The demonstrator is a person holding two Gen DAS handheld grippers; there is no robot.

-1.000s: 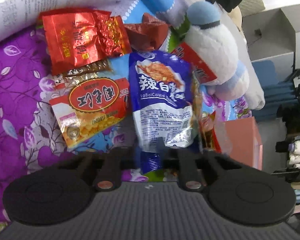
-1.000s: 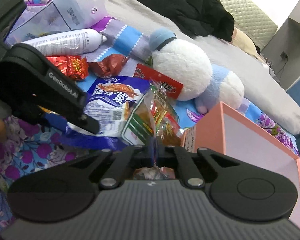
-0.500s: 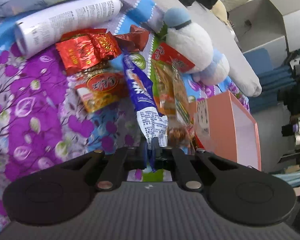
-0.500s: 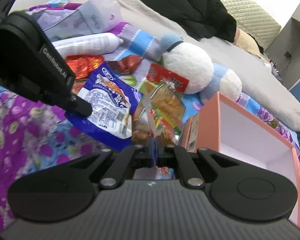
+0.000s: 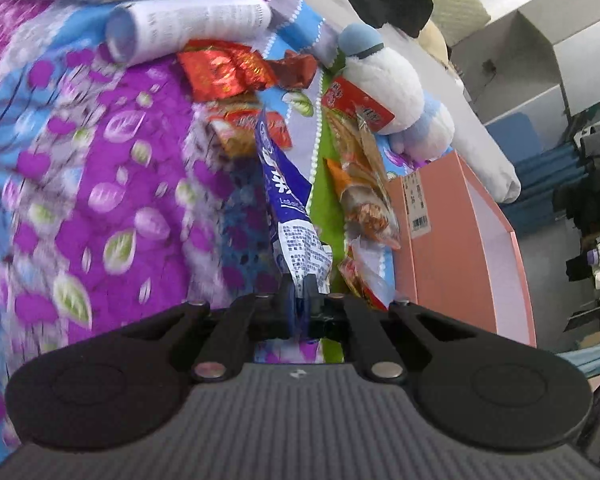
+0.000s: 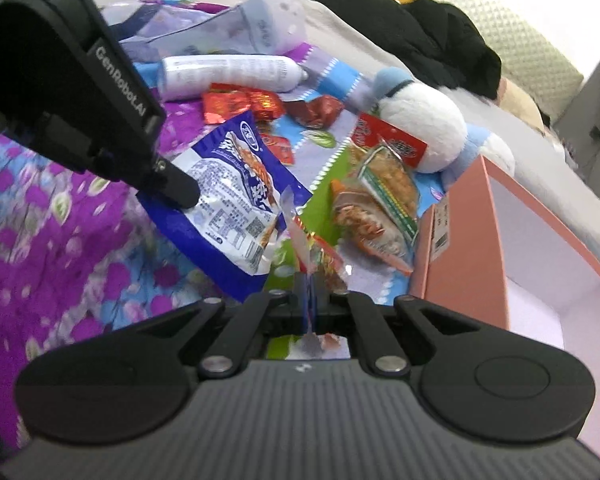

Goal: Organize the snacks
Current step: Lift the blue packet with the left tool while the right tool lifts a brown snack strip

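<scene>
My left gripper [image 5: 300, 290] is shut on the bottom edge of a blue and white snack packet [image 5: 286, 196], which hangs edge-on above the purple flowered bedspread [image 5: 100, 200]. The right wrist view shows that left gripper [image 6: 176, 191] at the upper left, with the blue packet [image 6: 228, 196] held up flat. My right gripper [image 6: 310, 286] is shut on the clear edge of a see-through snack bag [image 6: 376, 204] with orange and red contents. That bag stretches away to its red label beside a plush toy. An open pink box [image 6: 500, 240] stands just right of both packets.
A white and blue plush toy [image 6: 420, 128] lies behind the snacks. Red foil packets [image 6: 240, 106] and a white spray can [image 6: 228, 72] lie farther back, with a yellow and red packet [image 5: 240, 124] in front of them. Black clothes [image 6: 440, 40] are heaped at the back.
The left gripper closed on the blue packet's edge and lifted it off the bed, drawing back. The right gripper, still holding the clear bag, drew back too, and more of the pink box shows.
</scene>
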